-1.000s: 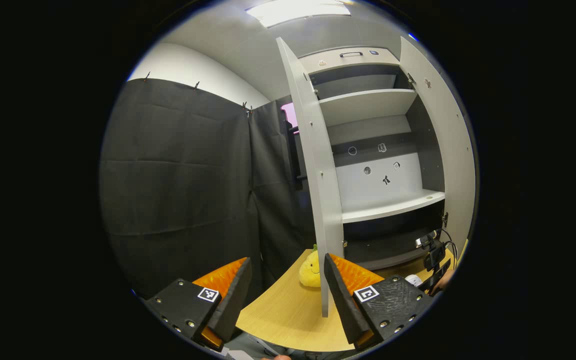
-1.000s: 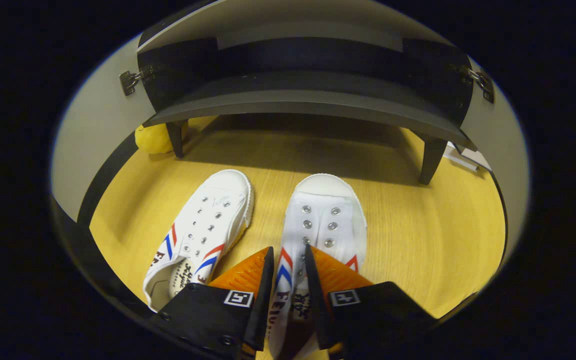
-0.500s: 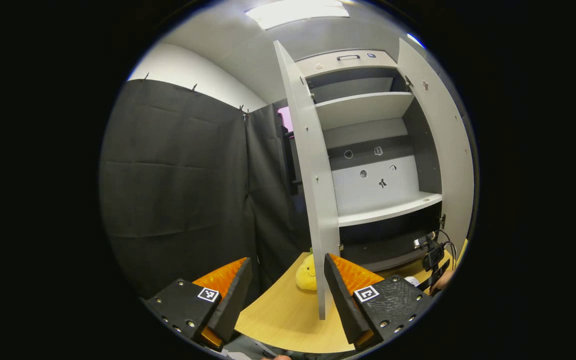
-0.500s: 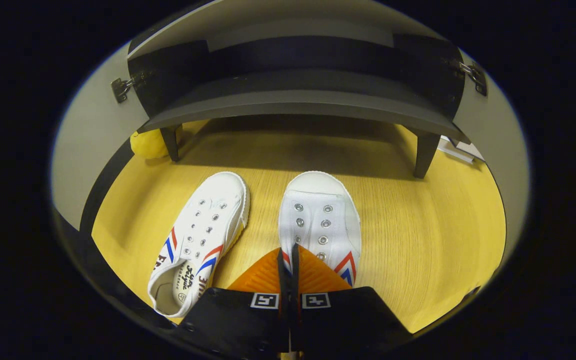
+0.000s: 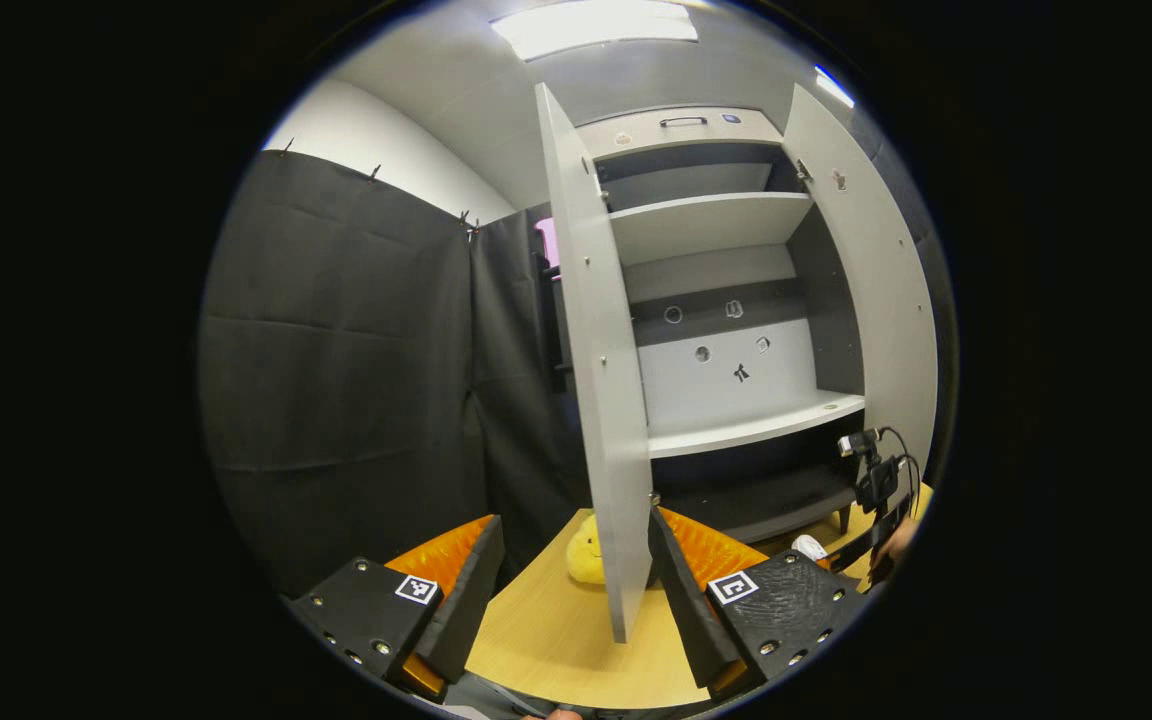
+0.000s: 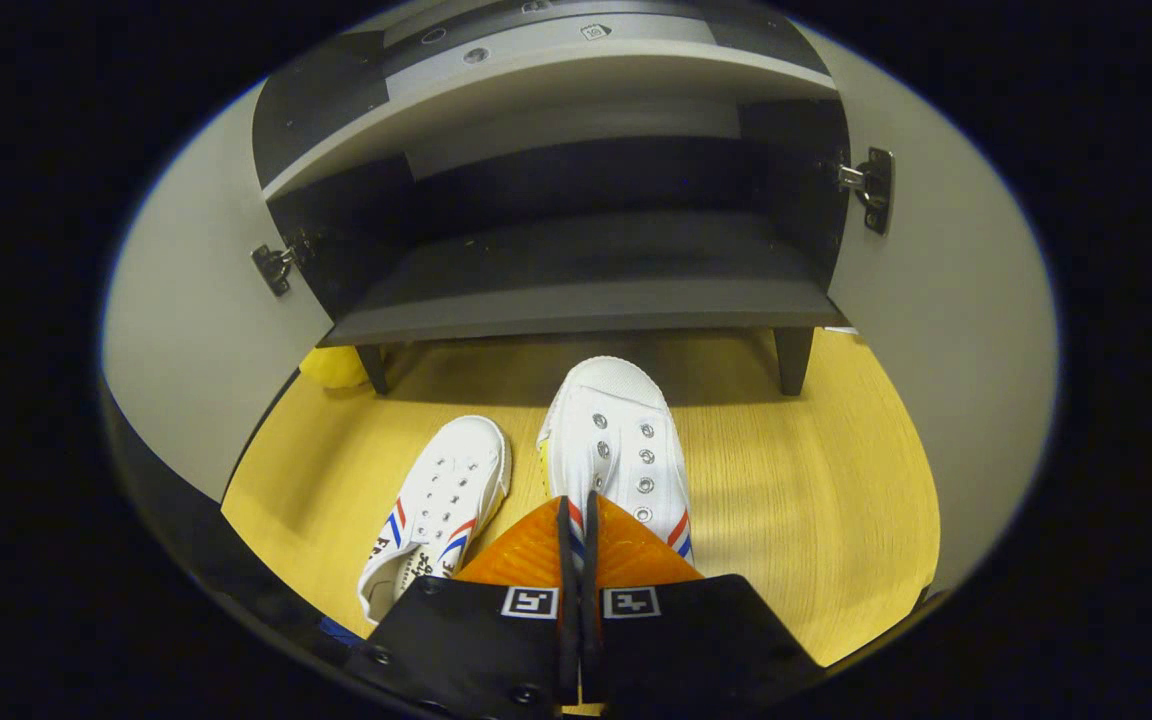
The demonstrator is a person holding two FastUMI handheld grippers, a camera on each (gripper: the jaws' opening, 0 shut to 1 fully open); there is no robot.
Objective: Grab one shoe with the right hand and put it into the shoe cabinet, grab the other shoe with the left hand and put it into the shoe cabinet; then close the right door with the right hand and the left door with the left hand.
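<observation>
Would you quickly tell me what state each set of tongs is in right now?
Left tongs: open, holding nothing, facing the open shoe cabinet.
Right tongs: closed on the side of the right-hand white shoe.

Two shoes [image 6: 536, 470] side by side before the open cabinet [image 6: 586, 290]

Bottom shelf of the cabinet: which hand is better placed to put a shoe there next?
Right. The right gripper is shut on one shoe, facing the bottom shelf. The left gripper is open, holding nothing.
</observation>
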